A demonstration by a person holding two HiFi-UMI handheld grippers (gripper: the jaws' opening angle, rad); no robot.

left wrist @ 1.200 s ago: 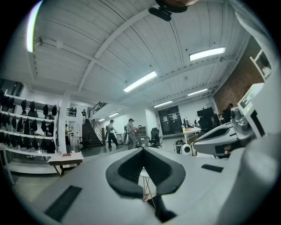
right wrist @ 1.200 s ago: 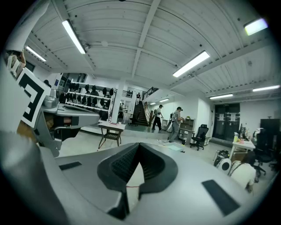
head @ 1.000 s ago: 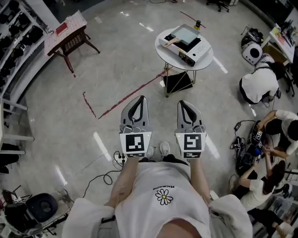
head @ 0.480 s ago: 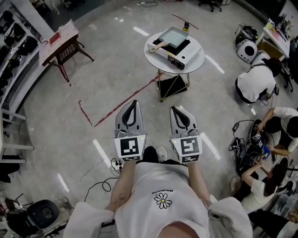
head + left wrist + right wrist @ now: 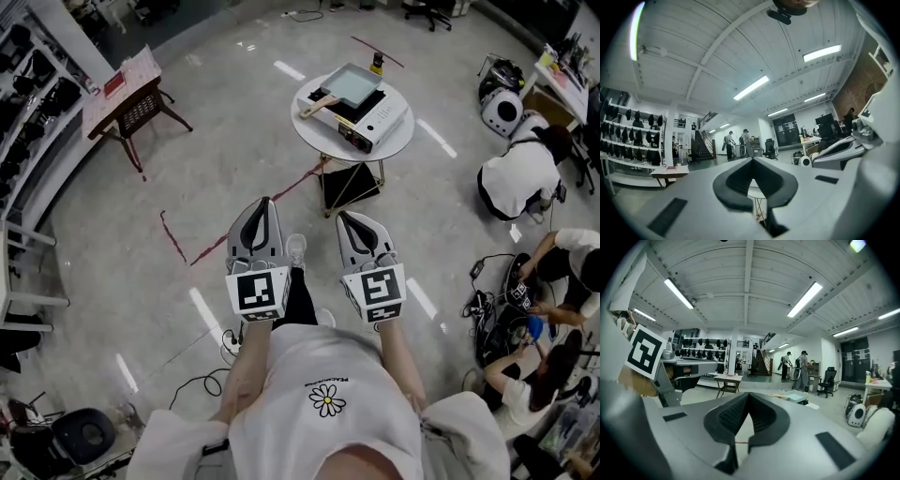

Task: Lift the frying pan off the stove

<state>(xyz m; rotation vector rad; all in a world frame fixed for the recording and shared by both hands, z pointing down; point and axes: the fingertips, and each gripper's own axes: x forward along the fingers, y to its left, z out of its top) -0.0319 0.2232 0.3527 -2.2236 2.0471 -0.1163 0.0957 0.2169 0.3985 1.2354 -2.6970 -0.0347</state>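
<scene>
A square pale frying pan (image 5: 349, 83) with a wooden handle (image 5: 314, 105) sits on a white portable stove (image 5: 379, 117) on a round white table (image 5: 317, 129). Both grippers are held side by side well short of that table, over bare floor. My left gripper (image 5: 264, 202) is shut and holds nothing. My right gripper (image 5: 346, 218) is also shut and empty. In the right gripper view the pan (image 5: 795, 394) lies far beyond the touching tips of my right gripper (image 5: 747, 395). In the left gripper view the tips of my left gripper (image 5: 752, 160) meet, with the table's legs (image 5: 759, 212) showing below them.
A wooden side table (image 5: 131, 89) with a red-and-white cloth stands at the far left, with shelves (image 5: 28, 84) behind it. People (image 5: 520, 169) crouch among gear at the right. A red tape line (image 5: 234, 223) crosses the floor, and cables (image 5: 211, 361) lie behind my left.
The person has stepped forward, one foot now ahead between the grippers. Both grippers have come closer to the round table, still shut and side by side.
</scene>
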